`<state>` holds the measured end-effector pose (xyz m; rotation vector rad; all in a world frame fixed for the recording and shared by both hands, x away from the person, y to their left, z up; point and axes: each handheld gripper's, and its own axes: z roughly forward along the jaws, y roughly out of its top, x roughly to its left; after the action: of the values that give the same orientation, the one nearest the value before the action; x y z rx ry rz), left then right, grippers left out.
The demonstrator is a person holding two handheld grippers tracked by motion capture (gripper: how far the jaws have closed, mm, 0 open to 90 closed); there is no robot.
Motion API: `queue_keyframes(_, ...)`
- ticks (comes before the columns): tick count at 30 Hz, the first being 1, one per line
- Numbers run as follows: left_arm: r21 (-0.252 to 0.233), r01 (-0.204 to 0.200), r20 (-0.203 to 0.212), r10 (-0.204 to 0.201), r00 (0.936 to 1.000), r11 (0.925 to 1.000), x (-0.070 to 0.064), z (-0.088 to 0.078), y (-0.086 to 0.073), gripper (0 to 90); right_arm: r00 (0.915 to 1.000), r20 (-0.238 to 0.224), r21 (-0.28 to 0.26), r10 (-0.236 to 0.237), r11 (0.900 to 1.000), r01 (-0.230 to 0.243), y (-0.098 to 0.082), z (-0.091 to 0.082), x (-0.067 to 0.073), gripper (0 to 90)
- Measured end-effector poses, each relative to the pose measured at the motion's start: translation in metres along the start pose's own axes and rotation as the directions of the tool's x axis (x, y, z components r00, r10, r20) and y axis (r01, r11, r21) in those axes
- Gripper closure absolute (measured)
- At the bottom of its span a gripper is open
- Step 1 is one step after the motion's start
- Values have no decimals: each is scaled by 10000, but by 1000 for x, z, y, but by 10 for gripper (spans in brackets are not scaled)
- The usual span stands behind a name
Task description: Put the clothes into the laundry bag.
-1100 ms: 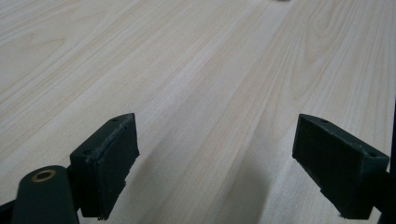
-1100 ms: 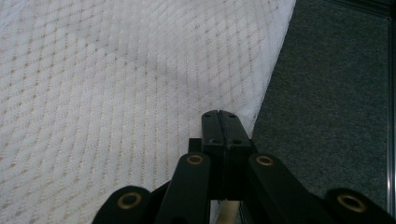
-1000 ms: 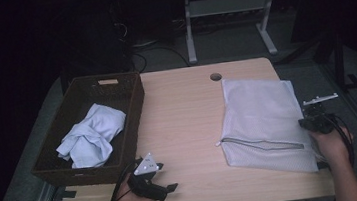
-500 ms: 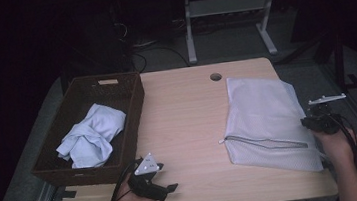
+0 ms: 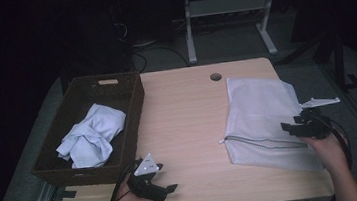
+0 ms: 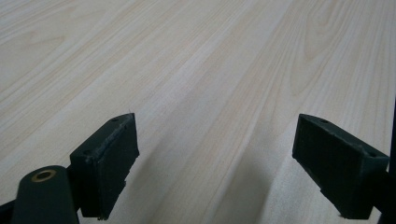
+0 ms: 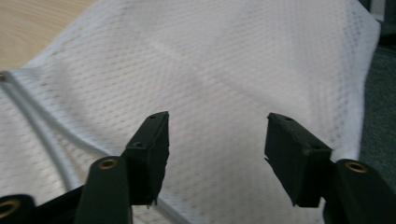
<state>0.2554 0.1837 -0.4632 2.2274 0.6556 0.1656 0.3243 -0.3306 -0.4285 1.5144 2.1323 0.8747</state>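
- High view: the right gripper (image 5: 294, 127) sits at the right edge of the white mesh laundry bag (image 5: 260, 109), which lies flat on the table (image 5: 187, 109) well to the right of the wicker basket (image 5: 133, 92). Its jaws have just been opening and nothing hangs from them; the bag rests on the table by itself.
- High view: the left gripper (image 5: 168, 188) rests near the table's front edge, just in front of the basket's near corner, well apart from the bag. A crumpled pale blue garment (image 5: 92, 139) lies inside the basket.
- Left gripper view: the jaws stand wide apart over bare table wood, with nothing between them.
- Right gripper view: the jaws are partly open above the mesh bag, and the pads are not pressing on the fabric. The bag's zipper (image 7: 42, 126) runs across to the left of the jaws and looks closed as far as it shows, though I cannot follow its whole length.
- Progress, as I judge it: the bag has been laid out beside the basket and let go. The garment is not yet out of the basket, the bag is not yet unzipped, and neither gripper holds anything, so most of the loading appears to be left.
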Motion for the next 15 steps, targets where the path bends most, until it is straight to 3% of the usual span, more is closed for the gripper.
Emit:
queue_keyframes(2, -4, 3, 1, -3, 10000, 10000, 0, 0, 0, 140, 9999, -13, -128, -153, 9998, 153, 0, -2, 8, 337)
queue_keyframes(6, 9, -31, -45, 31, 10000, 10000, -1, 0, 0, 140, 9976, -599, -299, -342, 9990, 324, -1, -5, 22, 273)
queue_keyframes(10, 90, -99, 28, 99, 9999, 9999, -1, 0, 1, 141, 9884, -1359, -377, -677, 9973, 631, -3, -6, 38, 192)
queue_keyframes(15, 131, -47, 110, 46, 9999, 9999, -3, 1, 1, 148, 9736, -1827, -603, -1365, 9900, 1275, -6, -9, 60, 138)
